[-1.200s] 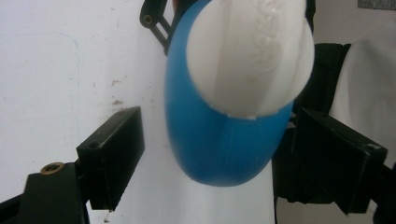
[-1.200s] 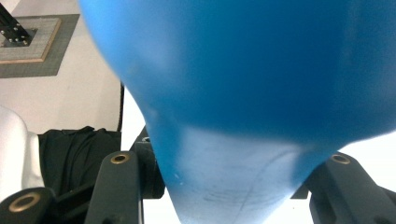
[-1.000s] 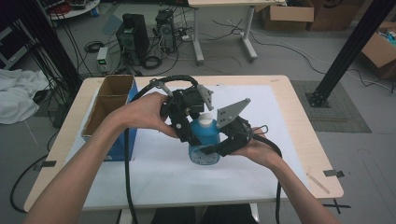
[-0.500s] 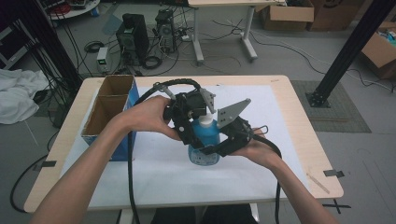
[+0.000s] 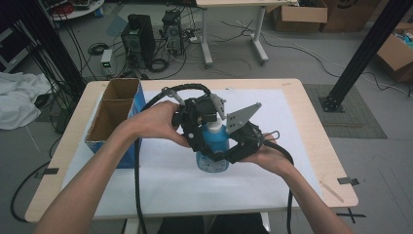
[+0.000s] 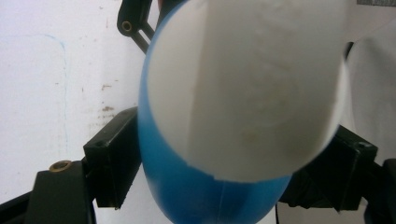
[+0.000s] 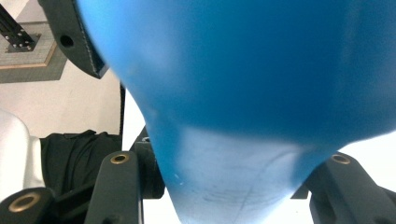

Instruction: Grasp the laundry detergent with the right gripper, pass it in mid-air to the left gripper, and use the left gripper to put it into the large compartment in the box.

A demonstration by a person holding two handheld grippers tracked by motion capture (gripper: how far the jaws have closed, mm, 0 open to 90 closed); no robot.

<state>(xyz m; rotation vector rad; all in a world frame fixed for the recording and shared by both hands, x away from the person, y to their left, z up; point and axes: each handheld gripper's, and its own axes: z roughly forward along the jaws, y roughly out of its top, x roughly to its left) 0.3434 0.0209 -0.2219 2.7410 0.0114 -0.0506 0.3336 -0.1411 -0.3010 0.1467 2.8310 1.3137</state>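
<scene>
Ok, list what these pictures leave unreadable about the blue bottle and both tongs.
- Blue bottle label: high view, too small, half hidden behind the right tongs.
- White cap: left gripper view, blurred and cut off by the top edge.
- Left tongs pad contact on the cap: hidden.

Both forearms are bare, with no sleeves. Each hand carries a black two-jaw gripper: left gripper (image 5: 207,127), right gripper (image 5: 233,148). A grey three-cornered plate (image 5: 242,117) tops the right unit. Brass-coloured screw inserts (image 7: 119,158) dot the black jaws. Black cables (image 5: 138,180) trail from both grippers.
</scene>
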